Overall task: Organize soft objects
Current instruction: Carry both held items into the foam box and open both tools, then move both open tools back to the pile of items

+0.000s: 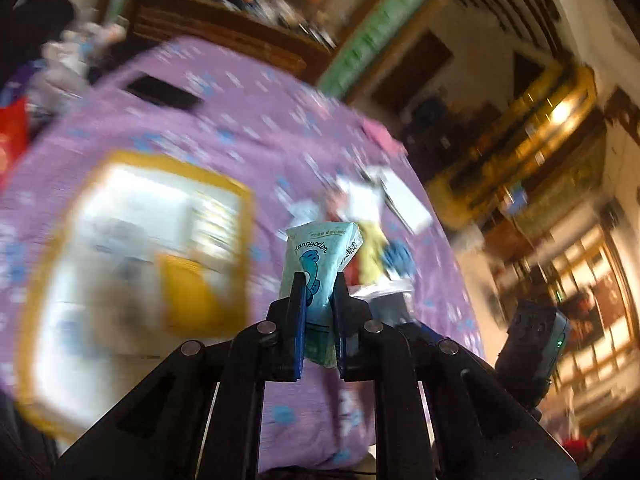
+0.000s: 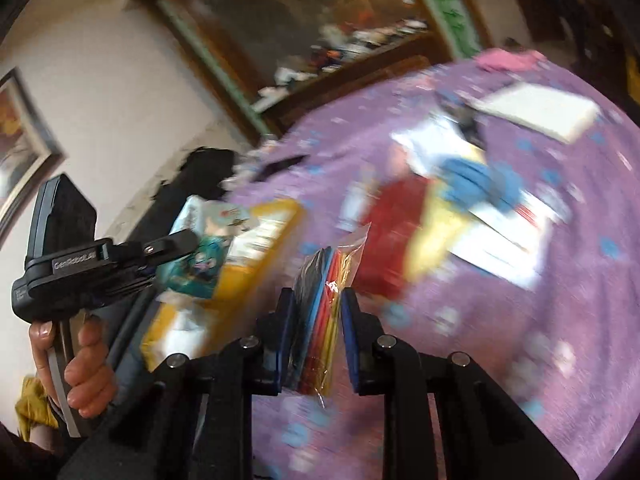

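Note:
My left gripper (image 1: 319,280) is shut on a teal tissue pack (image 1: 320,256) printed "Hangyodon", held above the purple bedspread (image 1: 240,128). A yellow-rimmed box (image 1: 132,264) lies to its left, blurred. My right gripper (image 2: 318,300) is shut on a clear bag of coloured sheets (image 2: 324,304), black, blue, red and yellow. In the right wrist view the left gripper (image 2: 176,244) with the tissue pack (image 2: 200,256) hangs over the yellow box (image 2: 256,248). A heap of red, yellow and blue cloths (image 2: 432,216) lies on the bed.
A white flat box (image 2: 540,110) and a pink cloth (image 2: 508,60) lie at the far side of the bed. A dark phone (image 1: 162,90) lies on the bedspread. A wooden headboard shelf (image 1: 224,28) with clutter stands behind. Both views are motion-blurred.

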### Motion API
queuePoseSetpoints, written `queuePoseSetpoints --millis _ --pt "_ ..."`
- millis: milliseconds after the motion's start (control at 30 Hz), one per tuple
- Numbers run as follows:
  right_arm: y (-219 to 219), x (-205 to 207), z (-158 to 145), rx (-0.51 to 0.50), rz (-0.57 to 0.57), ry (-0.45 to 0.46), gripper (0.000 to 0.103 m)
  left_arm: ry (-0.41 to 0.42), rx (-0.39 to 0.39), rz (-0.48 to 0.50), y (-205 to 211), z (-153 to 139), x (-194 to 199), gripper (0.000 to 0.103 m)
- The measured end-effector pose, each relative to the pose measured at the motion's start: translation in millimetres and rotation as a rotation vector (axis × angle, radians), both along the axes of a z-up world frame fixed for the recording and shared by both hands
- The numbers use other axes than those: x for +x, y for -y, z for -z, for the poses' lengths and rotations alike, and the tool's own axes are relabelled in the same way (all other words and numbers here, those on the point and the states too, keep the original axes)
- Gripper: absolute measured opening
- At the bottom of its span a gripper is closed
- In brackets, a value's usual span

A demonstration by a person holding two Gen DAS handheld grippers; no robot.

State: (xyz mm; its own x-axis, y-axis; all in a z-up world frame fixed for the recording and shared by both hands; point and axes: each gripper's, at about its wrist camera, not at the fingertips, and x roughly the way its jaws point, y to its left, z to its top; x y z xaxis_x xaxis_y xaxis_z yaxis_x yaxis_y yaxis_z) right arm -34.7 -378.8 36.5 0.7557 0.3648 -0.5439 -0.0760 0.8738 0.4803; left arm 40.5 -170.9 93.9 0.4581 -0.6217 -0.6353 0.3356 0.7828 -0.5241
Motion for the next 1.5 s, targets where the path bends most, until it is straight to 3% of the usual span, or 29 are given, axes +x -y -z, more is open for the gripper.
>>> queuePoseSetpoints --millis 133,333,433,633,733,800,833,900,967,1100,1300,1500 --pt "-33 40 -8 0.015 -0.089 0.023 0.022 0.046 0.054 -0.133 -40 -7 17 0.011" --pt "-74 114 8 0.105 -0.175 -0.04 0.021 0.041 0.101 -0.178 -48 13 63 0.011" --pt "-89 143 13 0.087 -0.167 -0.076 0.021 0.051 0.214 -0.211 -46 29 86 0.011" --pt "-111 179 36 0.024 -0.132 -0.162 0.025 -0.067 0.314 -0.204 -42 81 121 0.012" --pt "-105 176 46 0.064 -0.111 -0.188 0.026 -0.104 0.281 -0.192 -45 92 126 0.015" --pt "-100 175 47 0.087 -0.095 -0.211 0.029 -0.111 0.232 -0.18 -48 94 124 0.025" --pt "-97 173 46 0.097 -0.096 -0.215 0.03 -0.115 0.207 -0.171 -48 94 121 0.037" --pt "-91 167 41 0.115 -0.087 -0.205 0.037 -0.123 0.153 -0.167 -50 91 115 0.052" --pt "-82 156 32 0.129 -0.073 -0.163 0.058 -0.116 0.111 -0.176 -53 85 107 0.064" --pt "-65 129 17 0.184 -0.082 -0.099 0.063 -0.058 0.09 -0.163 -45 68 78 0.065" --pt "-37 78 8 0.171 -0.145 -0.032 0.071 0.083 0.112 -0.035 -1 45 14 0.065" --pt "12 19 12 0.142 -0.031 -0.022 0.073 0.103 0.059 0.062 50 32 -8 0.065"
